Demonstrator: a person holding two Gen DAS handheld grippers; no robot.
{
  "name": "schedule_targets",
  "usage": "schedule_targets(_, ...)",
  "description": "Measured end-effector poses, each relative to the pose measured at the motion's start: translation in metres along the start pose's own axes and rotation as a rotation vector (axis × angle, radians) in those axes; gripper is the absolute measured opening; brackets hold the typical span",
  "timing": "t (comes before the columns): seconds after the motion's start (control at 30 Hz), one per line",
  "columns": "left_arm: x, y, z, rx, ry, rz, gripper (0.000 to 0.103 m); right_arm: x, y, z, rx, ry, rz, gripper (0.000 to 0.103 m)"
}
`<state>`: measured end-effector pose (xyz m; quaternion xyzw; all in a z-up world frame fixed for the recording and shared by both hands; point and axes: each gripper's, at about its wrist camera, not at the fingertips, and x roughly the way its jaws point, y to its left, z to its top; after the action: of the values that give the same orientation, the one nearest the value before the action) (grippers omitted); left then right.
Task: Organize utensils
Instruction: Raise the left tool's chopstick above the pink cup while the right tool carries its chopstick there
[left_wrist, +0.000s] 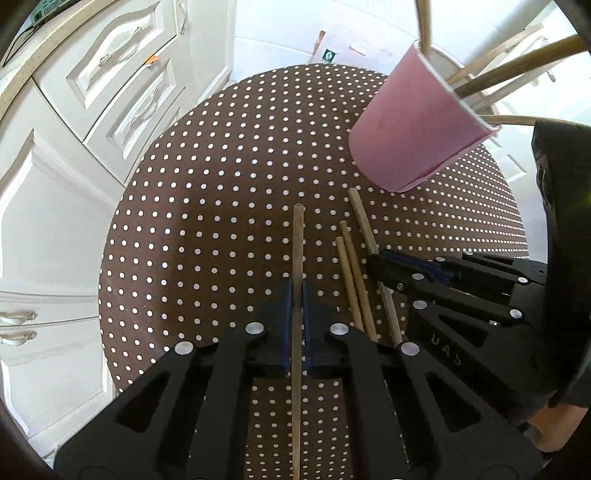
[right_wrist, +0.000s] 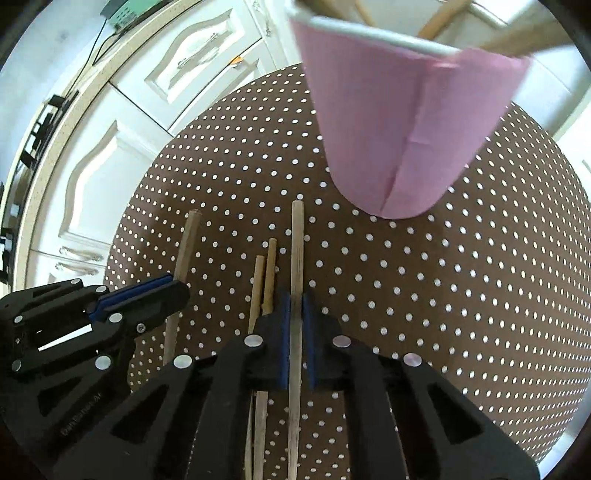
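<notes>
On a round table with a brown dotted cloth (left_wrist: 221, 221) my left gripper (left_wrist: 297, 291) is shut on a long wooden stick (left_wrist: 297, 243) that points away from me. Beside it on the right, my right gripper (left_wrist: 373, 258) is shut on a second stick (left_wrist: 360, 214). Two thinner sticks (left_wrist: 349, 273) lie loose between them. The right wrist view shows the same: right gripper (right_wrist: 297, 295) clamps its stick (right_wrist: 297, 243), left gripper (right_wrist: 181, 286) pinches the other stick (right_wrist: 188, 240), and the loose pair (right_wrist: 266, 273) lies between. A pink paper cup (left_wrist: 417, 125) (right_wrist: 406, 122) stands beyond, with a stick (left_wrist: 424, 22) in it.
White cabinet doors and drawers (left_wrist: 74, 166) run along the left past the table's edge. Wooden chair parts (left_wrist: 517, 66) stand behind the cup. A dark sleeve (left_wrist: 565, 221) and a hand (left_wrist: 561, 424) are at the right edge.
</notes>
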<state>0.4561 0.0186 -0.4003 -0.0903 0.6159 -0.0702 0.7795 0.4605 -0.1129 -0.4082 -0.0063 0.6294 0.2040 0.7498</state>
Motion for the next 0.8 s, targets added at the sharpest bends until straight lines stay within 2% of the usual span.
schedule_targets(0.3,-0.037,-0.018,-0.005,0.046,-0.062,-0.043,0.006,-0.043,-0.007,-0.014,0.067,-0.081,0.047,0.005)
schedule_targets(0.8,-0.123,-0.063,-0.022,0.198,-0.218,-0.145,0.006,-0.161,0.000,-0.055,0.108,-0.339,0.040,0.005)
